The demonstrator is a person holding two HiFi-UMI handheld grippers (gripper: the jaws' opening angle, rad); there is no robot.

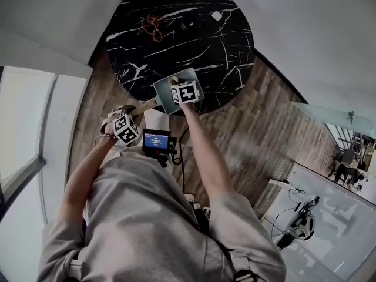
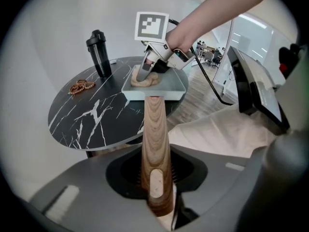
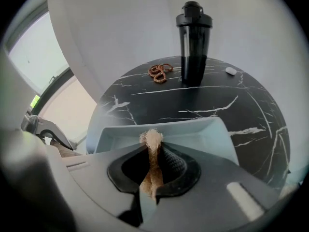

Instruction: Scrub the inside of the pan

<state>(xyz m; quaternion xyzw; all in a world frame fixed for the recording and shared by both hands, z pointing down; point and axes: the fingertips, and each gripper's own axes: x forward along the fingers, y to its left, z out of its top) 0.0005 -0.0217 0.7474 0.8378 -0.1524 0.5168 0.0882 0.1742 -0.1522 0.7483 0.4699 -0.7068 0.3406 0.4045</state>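
Left gripper (image 2: 157, 197) clamps the wooden handle (image 2: 155, 134) of the square pan (image 2: 135, 95), at the marble table's (image 2: 91, 115) six o'clock edge. Right gripper (image 2: 147, 69) pinches a tan fibre scrubber (image 2: 145, 79) onto the pan floor (scrubbing seemingly underway; progress unclear).

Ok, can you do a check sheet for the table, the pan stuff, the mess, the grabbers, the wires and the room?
Surface: round black marble table.
Job's things: square grey pan at the table's edge; tan scrub pad inside it.
Clutter: black shaker bottle, brown rings, small white object, beyond the pan.
Grippers: left gripper shut on the wooden handle; right gripper shut on the scrub pad.
Cables: black cable trailing from right gripper.
Surroundings: wood floor, white wall.
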